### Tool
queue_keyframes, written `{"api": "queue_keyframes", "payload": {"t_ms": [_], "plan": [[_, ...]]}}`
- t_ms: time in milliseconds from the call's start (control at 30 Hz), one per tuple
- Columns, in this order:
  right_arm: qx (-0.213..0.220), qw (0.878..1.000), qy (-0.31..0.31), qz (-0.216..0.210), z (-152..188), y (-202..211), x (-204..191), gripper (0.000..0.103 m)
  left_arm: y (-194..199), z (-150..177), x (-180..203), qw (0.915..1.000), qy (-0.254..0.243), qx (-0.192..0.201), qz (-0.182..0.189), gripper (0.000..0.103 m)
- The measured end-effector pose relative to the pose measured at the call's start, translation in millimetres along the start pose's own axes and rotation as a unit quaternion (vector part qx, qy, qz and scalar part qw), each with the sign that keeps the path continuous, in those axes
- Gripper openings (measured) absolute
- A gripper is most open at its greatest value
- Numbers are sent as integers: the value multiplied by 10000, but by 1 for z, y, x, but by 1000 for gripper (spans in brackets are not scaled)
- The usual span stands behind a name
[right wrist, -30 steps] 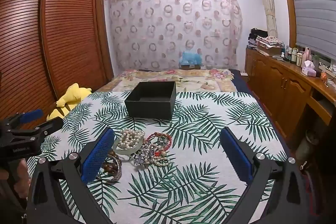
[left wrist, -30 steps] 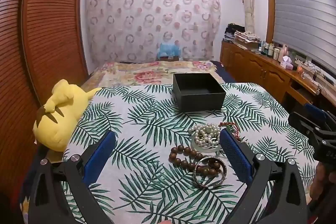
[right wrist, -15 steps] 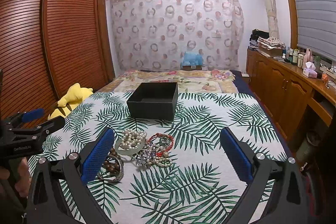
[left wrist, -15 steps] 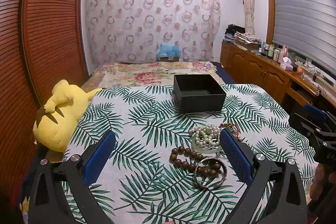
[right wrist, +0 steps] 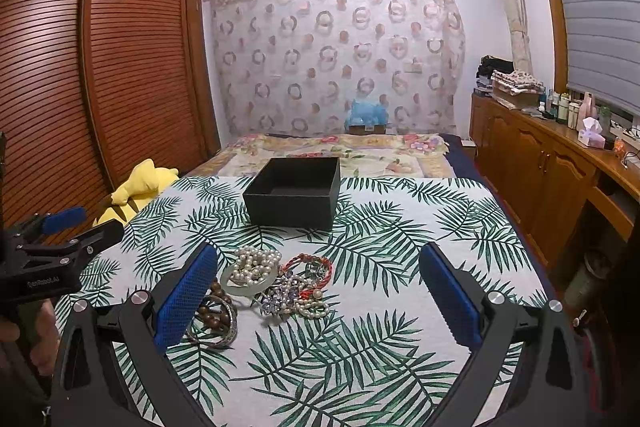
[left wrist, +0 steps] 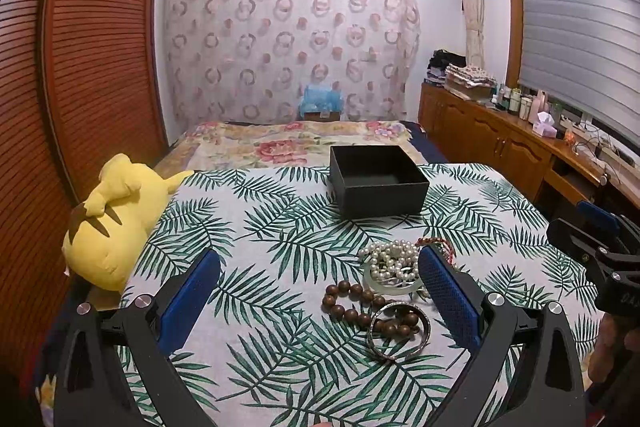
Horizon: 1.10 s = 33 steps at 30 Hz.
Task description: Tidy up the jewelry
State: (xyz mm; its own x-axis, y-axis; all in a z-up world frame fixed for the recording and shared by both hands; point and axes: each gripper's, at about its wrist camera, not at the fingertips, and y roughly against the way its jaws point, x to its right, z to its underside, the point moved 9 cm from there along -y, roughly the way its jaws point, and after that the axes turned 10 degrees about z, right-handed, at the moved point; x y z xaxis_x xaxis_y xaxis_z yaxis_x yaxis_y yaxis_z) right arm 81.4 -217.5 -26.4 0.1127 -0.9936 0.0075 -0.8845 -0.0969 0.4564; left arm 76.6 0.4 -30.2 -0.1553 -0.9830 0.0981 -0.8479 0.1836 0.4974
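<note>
An open black box (left wrist: 378,185) (right wrist: 294,191) stands on the palm-leaf cloth. Nearer to me lies a heap of jewelry: a pearl strand on a pale jade bangle (left wrist: 390,263) (right wrist: 254,267), brown wooden beads (left wrist: 352,303), a silver bangle (left wrist: 398,333) (right wrist: 218,327), and red cord and crystal pieces (right wrist: 304,285). My left gripper (left wrist: 320,291) is open, the beads between its fingers, above the cloth. My right gripper (right wrist: 318,287) is open too, with the heap near its left finger. Each gripper appears at the edge of the other's view.
A yellow plush toy (left wrist: 116,219) lies at the cloth's left edge. Behind the box is a floral bedspread (left wrist: 296,143). A slatted wooden wardrobe (right wrist: 100,67) fills the left; a wooden sideboard (right wrist: 552,163) with bottles runs along the right.
The right gripper has drifted slightly forward and left toward the heap. The left gripper has barely moved. Both stay open.
</note>
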Motion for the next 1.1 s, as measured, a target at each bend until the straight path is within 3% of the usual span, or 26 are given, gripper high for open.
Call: {"api": "queue_keyframes", "payload": {"t_ms": [1100], "plan": [[13, 10000, -14, -10, -4, 5, -2, 101, -1, 9, 5, 10000, 3, -36, 78, 96]]}}
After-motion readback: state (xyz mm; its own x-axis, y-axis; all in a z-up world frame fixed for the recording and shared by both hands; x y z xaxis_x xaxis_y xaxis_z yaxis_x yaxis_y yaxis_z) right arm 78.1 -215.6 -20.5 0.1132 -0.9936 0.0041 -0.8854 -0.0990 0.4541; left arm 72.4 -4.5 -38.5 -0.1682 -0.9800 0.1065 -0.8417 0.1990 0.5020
